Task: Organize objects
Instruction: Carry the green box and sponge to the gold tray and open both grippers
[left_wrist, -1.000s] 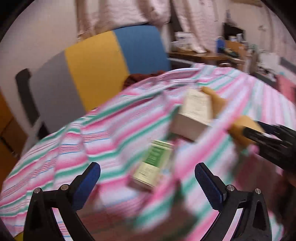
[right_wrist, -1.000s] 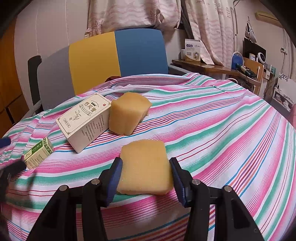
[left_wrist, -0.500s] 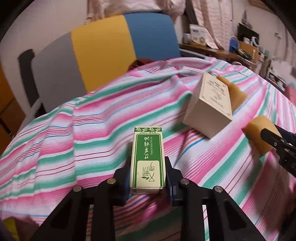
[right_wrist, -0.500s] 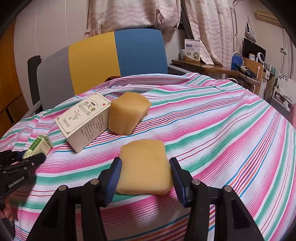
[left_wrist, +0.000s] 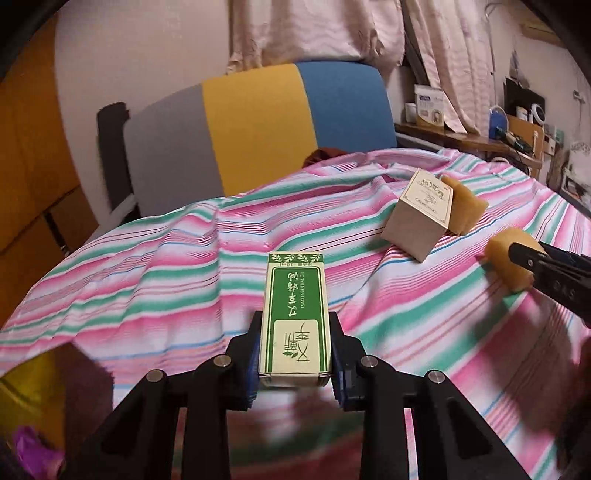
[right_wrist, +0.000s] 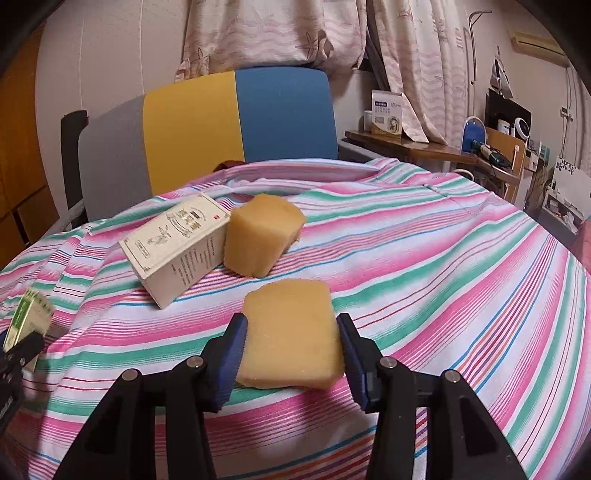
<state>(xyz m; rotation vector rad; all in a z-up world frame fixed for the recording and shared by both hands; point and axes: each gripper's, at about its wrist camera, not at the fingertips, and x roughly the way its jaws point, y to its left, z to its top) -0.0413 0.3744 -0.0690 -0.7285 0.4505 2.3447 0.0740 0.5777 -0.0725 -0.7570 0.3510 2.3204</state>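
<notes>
My left gripper (left_wrist: 295, 354) is shut on a small green-and-cream box (left_wrist: 293, 314), held lengthwise just above the striped cloth (left_wrist: 147, 288). In the right wrist view that green box (right_wrist: 29, 317) shows at the far left edge. My right gripper (right_wrist: 291, 339) has a flat yellow sponge (right_wrist: 291, 332) between its blue pads (right_wrist: 236, 336); the jaws are closing and both pads touch the sponge's sides. The left wrist view shows the same sponge (left_wrist: 509, 254) in the right gripper (left_wrist: 546, 258) at the right. A cream carton (right_wrist: 177, 243) lies beside a thicker yellow sponge (right_wrist: 262, 236).
The pink, green and white striped cloth (right_wrist: 443, 258) covers the whole surface and is wrinkled at the left. A chair back (right_wrist: 236, 125) in grey, yellow and blue stands behind it. A cluttered wooden desk (right_wrist: 424, 147) is at the back right.
My left gripper went from wide open to shut on the green box and then drew back with it. The right gripper stayed put, its jaws narrowing slightly on the flat sponge.
</notes>
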